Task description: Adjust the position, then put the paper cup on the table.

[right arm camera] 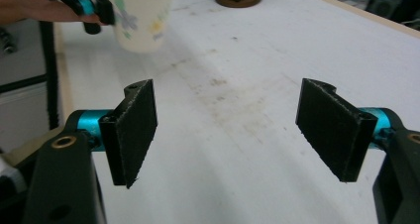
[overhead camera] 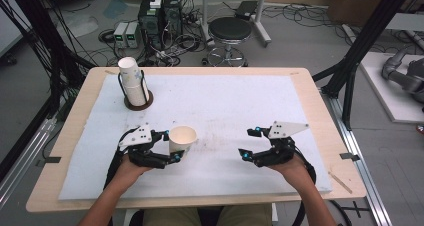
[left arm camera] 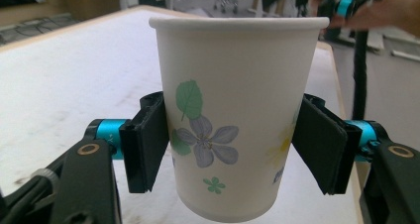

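A white paper cup point(overhead camera: 182, 137) printed with flowers point(left arm camera: 233, 115) stands upright between the jaws of my left gripper point(overhead camera: 172, 146). Its pads press the cup's lower sides, and the cup hangs just above the white mat point(overhead camera: 225, 101). The right gripper view catches the same cup point(right arm camera: 141, 16) at its upper left, with the left gripper point(right arm camera: 91, 8) beside it. My right gripper point(overhead camera: 248, 143) rests low over the mat on the right, open, with only bare mat between its pads point(right arm camera: 133, 135). The two grippers are well apart.
A stack of paper cups in a wire holder on a round brown base point(overhead camera: 134, 83) stands at the back left of the mat. The wooden table point(overhead camera: 320, 111) edges the mat. Beyond the far edge are a stool point(overhead camera: 230, 31), computers and cables.
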`<state>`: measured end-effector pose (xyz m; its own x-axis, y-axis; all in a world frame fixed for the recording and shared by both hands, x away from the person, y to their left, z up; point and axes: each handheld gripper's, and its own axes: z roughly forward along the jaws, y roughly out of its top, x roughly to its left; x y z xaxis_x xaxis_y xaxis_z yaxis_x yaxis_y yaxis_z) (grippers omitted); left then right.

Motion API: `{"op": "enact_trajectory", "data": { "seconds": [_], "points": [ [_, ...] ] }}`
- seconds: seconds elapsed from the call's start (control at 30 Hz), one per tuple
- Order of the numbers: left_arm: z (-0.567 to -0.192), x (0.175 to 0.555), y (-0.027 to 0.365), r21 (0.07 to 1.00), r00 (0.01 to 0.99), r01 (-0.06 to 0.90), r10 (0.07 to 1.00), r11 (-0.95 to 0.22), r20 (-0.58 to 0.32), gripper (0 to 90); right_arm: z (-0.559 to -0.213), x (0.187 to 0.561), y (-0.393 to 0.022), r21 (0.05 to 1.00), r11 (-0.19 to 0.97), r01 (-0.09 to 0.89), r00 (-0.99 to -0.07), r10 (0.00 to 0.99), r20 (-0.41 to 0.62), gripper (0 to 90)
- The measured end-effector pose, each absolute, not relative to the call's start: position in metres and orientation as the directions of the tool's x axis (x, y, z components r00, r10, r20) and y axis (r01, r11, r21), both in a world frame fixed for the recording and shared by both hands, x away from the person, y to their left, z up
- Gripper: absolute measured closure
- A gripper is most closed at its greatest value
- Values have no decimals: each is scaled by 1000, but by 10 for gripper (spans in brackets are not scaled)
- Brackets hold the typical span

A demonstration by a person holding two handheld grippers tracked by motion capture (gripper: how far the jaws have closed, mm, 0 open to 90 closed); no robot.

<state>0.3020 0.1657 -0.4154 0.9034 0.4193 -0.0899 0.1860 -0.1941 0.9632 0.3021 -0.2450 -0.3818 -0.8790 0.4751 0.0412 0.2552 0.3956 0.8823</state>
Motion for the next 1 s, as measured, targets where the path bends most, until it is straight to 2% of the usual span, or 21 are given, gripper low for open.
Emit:
{"op": "enact_trajectory", "data": {
  "seconds": [0.17,0.43,1.0],
  "points": [
    [-417,302,181,973,873,179,480,-145,-89,326,-402,301,-264,894,336,296,-820,569,58,248],
    [-419,305,199,983,831,159,550,-94,-82,321,-398,297,-280,921,279,271,-748,663,19,234],
    [-419,308,206,988,812,142,578,-56,-84,321,-400,299,-278,918,280,281,-742,670,23,231]
  ]
}}
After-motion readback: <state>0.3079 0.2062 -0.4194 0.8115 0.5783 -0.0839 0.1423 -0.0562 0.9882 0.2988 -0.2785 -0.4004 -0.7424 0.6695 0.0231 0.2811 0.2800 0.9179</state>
